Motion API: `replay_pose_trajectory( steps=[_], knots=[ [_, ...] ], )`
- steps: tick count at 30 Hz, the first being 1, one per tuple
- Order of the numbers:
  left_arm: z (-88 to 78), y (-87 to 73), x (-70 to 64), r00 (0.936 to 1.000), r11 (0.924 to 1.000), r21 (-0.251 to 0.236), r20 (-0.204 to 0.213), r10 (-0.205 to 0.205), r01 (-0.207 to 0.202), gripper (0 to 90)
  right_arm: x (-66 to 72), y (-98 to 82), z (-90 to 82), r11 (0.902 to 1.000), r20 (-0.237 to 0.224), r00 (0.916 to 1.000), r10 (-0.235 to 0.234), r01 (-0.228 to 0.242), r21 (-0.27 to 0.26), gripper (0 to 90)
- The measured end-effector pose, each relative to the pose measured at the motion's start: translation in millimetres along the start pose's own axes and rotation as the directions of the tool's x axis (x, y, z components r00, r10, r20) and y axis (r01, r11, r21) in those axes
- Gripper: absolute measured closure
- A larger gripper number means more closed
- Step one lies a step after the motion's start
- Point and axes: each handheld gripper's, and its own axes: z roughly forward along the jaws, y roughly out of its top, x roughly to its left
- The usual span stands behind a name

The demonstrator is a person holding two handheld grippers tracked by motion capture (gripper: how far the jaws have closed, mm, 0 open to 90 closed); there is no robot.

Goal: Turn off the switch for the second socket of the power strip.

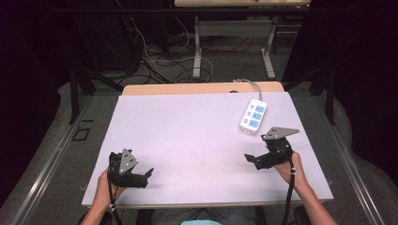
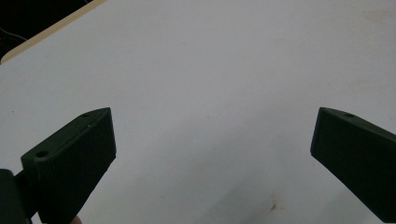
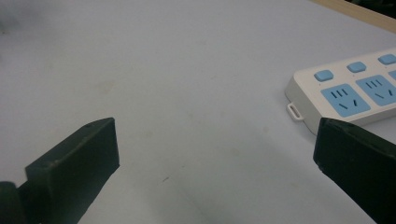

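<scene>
A white power strip [image 1: 253, 116] with blue sockets and switches lies on the white table [image 1: 187, 136] at the back right, its grey cable running off the far edge. In the right gripper view the power strip [image 3: 350, 91] sits at the right, beyond the jaws. My left gripper [image 1: 149, 174] rests near the front left of the table, held by a hand, open with nothing between its jaws. My right gripper [image 1: 248, 158] hovers at the front right, a short way in front of the strip, also open and empty. Bare table shows between both pairs of jaws [image 2: 212, 154] [image 3: 215, 154].
The table's wooden edge [image 1: 202, 88] shows at the back. Beyond it are a tangle of cables [image 1: 155, 61] on the floor and the legs of another desk [image 1: 197, 51]. Dark curtains flank both sides.
</scene>
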Motion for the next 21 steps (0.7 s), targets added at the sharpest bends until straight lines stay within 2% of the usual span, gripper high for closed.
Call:
replay_pose_trajectory(
  steps=[4, 10, 11, 16, 21],
  knots=[
    [0.6, 0.1, -0.1, 1.0, 1.0, -0.001, 0.004, 0.002, -0.002, 0.0, 3.1, -7.0, -4.3, 0.9999, -0.002, 1.0, 0.0, 0.0, 0.017, 0.0],
    [0.5, 0.0, -0.2, 1.0, 1.0, 0.0, 0.003, 0.002, -0.002, 0.0, 6.9, -16.5, -7.5, 0.9999, 0.012, 0.9999, -0.01, 0.01, 0.013, 0.0],
    [0.6, 0.0, -0.3, 1.0, 1.0, 0.0, 0.003, 0.002, -0.002, 0.0, 6.7, -17.6, -8.4, 0.9995, 0.005, 0.9999, -0.013, 0.013, 0.029, 0.0],
    [0.8, 0.0, -0.2, 1.0, 1.0, 0.003, 0.004, 0.004, -0.004, 0.0, 9.9, -26.7, -7.8, 0.999, 0.012, 0.9998, -0.012, 0.012, 0.042, 0.0],
    [1.1, 0.0, -0.8, 1.0, 1.0, 0.001, 0.0, 0.002, -0.002, 0.0, 12.1, -32.9, -9.3, 0.999, 0.017, 0.9996, -0.021, 0.02, 0.04, 0.0]
  ],
)
